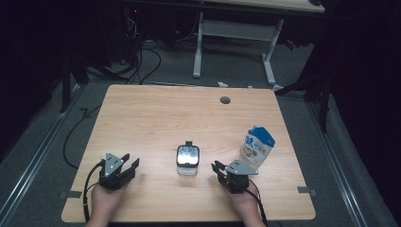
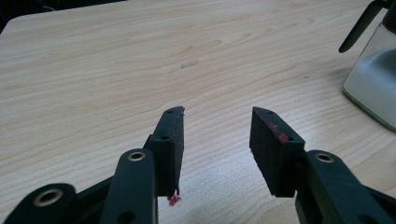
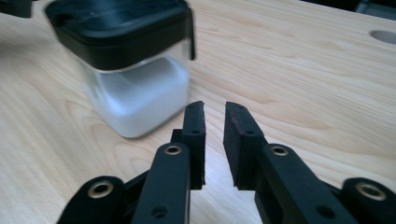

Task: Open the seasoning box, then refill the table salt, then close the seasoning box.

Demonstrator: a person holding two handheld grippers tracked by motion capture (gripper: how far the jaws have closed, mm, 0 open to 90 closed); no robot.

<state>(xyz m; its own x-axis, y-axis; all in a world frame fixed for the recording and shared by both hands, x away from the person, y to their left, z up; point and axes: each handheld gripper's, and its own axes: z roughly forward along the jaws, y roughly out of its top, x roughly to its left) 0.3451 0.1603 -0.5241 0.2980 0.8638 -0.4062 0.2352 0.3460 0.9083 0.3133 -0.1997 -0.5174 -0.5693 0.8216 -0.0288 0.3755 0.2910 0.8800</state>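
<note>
A clear square jar (image 1: 187, 160) with a black lid and white powder inside stands near the middle of the wooden table (image 1: 156, 118). My left gripper (image 1: 131, 161) rests at the front left, open, with nothing between its jaws. From the left gripper view (image 2: 217, 114) the jar (image 2: 373, 79) is off to the right. My right gripper (image 1: 216, 166) sits just right of the jar, its jaws a narrow gap apart over bare wood. In the right gripper view (image 3: 215, 107) the jar (image 3: 135, 60) stands close ahead on the left, untouched.
A white and blue pouch (image 1: 257, 147) stands upright behind my right gripper, close to the right edge. A round cable hole (image 1: 225, 100) lies at the table's far side. Beyond the table are a white desk frame (image 1: 234, 42) and floor cables (image 1: 142, 61).
</note>
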